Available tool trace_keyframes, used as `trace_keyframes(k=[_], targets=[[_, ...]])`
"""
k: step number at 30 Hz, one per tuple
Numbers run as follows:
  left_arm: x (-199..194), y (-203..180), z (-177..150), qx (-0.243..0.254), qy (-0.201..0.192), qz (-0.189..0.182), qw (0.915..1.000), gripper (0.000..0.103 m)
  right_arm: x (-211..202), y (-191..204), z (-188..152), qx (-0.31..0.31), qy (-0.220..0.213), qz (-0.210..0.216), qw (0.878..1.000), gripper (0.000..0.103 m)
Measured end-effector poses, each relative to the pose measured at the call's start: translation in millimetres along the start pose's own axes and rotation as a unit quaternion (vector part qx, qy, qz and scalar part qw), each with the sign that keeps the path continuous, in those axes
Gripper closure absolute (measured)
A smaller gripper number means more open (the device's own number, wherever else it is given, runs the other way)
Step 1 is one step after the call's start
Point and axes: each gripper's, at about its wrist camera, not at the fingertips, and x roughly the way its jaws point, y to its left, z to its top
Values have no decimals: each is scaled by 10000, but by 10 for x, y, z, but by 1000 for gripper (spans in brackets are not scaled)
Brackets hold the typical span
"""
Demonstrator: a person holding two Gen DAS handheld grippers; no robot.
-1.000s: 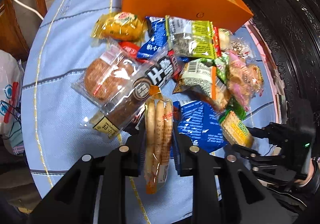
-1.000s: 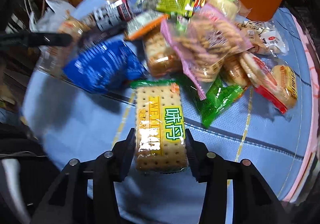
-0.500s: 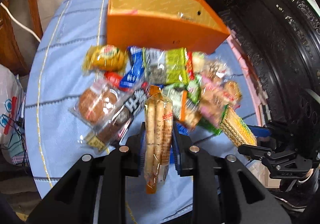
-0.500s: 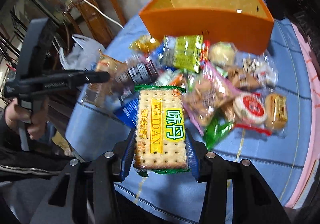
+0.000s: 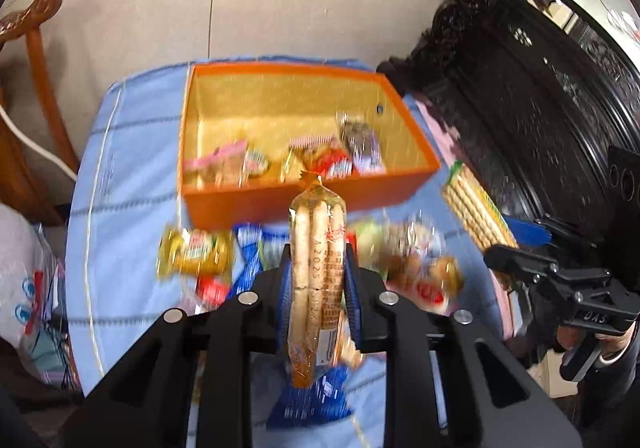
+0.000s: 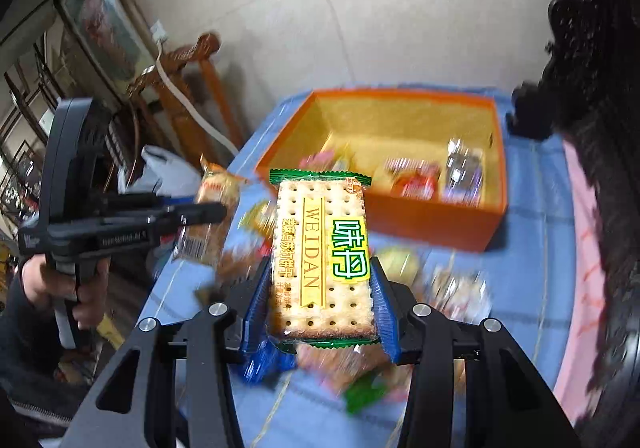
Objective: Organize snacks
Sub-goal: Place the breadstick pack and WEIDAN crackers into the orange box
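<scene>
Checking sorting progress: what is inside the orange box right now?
The orange box holds a few wrapped snacks along its near side: a pink packet, a red one, a purplish one. Its near wall hides their lower parts; blur hides details.

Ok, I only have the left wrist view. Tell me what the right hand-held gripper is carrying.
Observer: The right hand-held gripper is shut on a cracker pack, pads on its two long edges, label facing the camera.
Operator: Read me the label.
Observer: WEIDAN runs down a gold stripe, a yellow-green patch sits beside it, and the sealed ends are green.
Operator: Give me its line to the box.
Observer: In the right wrist view its far end overlaps the near wall of the orange box, left of the red packet inside.
</scene>
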Motion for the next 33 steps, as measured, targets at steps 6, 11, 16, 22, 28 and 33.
trace_keyframes(k=[6,11,16,22,28,33], targets=[[394,54,654,-204,-43,5,9998,81,375,-345,535,92,-82,-153,9998,56],[846,204,1005,-454,141,29,9989,81,773,-576,806,129,25,-249,9996,56],[1301,354,1152,-584,453,113,9972,81,1227,-841,840,289,347,-309,9985,56],[1712,407,1163,-592,784,246,9949,80,1669,-1024,721,453,815,-420,9948,56],[1795,429,1148,-659,712,683,9929,19,1797,-1032,655,535,950,-517,9927,50],[1772,449,1084,-646,798,843,9911,16,1686,-1007,600,617,775,-630,9931,36]])
